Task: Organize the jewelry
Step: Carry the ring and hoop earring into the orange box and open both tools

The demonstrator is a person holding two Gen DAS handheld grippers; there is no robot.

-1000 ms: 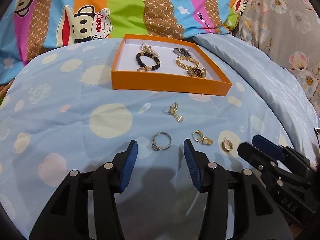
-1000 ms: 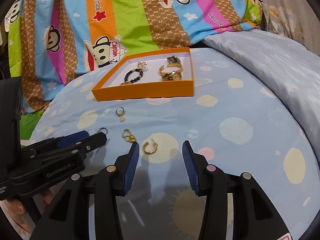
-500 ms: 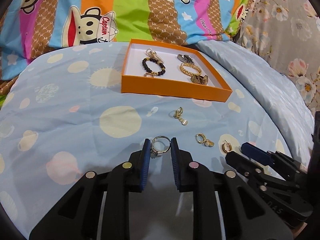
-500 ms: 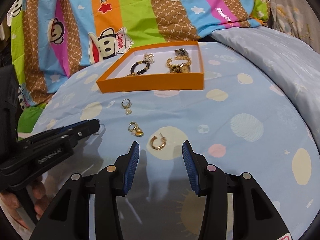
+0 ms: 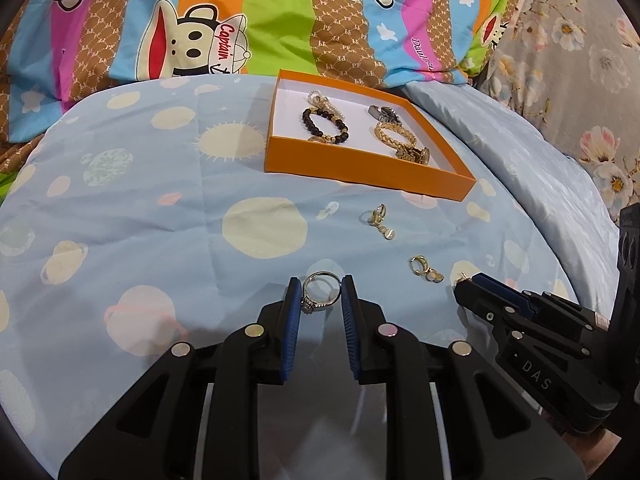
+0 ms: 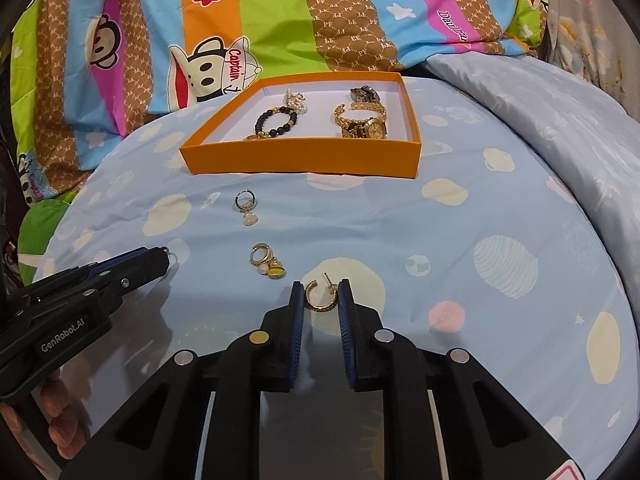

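Note:
My left gripper (image 5: 320, 294) is shut on a silver ring (image 5: 320, 292) just above the blue bedspread. My right gripper (image 6: 320, 298) is shut on a gold hoop earring (image 6: 319, 298) at the bedspread surface. An orange box (image 5: 360, 168), also in the right wrist view (image 6: 300, 158), holds a dark bead bracelet (image 5: 324, 126), a gold watch (image 6: 364, 126) and other pieces. A gold drop earring (image 6: 246, 208) and a gold charm earring (image 6: 267, 262) lie loose between the box and the grippers.
A striped monkey-print pillow (image 5: 240, 20) lies behind the box. A pale blue quilt (image 6: 560, 112) rises on the right, with floral fabric (image 5: 580, 60) beyond. The bedspread curves down toward the left edge.
Both grippers went from wide open to closed: the left on the silver ring, the right on the gold hoop earring after moving forward to it. The box looks nearer in both views.

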